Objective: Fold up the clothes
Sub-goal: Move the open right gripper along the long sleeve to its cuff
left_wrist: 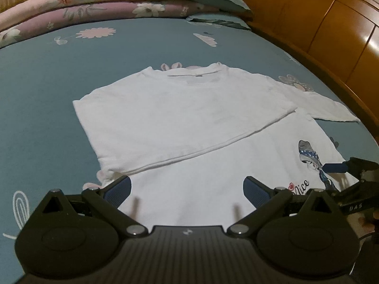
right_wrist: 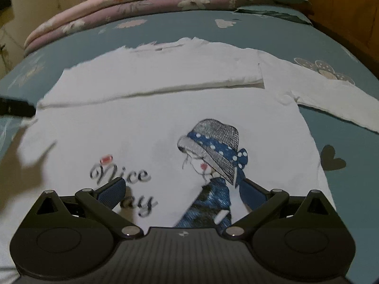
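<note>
Shirt (left_wrist: 194, 123) lies flat on the blue bedsheet (left_wrist: 47, 75), white long-sleeve, printed side up. From the left: left sleeve (left_wrist: 180, 108) is already folded across the chest, cuff ending near the right shoulder. We hold the left gripper (left_wrist: 187, 189) low over the hem's left part, fingers spread wide, nothing between them. Middle: the "Nice day" lettering (right_wrist: 123, 184) and girl print (right_wrist: 213, 156) sit near the hem, under the right gripper (right_wrist: 182, 191), also spread and empty. Far right: right sleeve (left_wrist: 327, 108) lies stretched out towards the wooden headboard (left_wrist: 319, 23), not folded yet.

We judge the next fold is that right sleeve. To do it well: we pinch at the cuff, one layer of sleeve only, lift just clear, carry it across over the first sleeve, keep the shoulder line straight. Left gripper can pin the body so the folded sleeve doesn't drag. Risk: grabbing the bedsheet along with the cuff.
</note>
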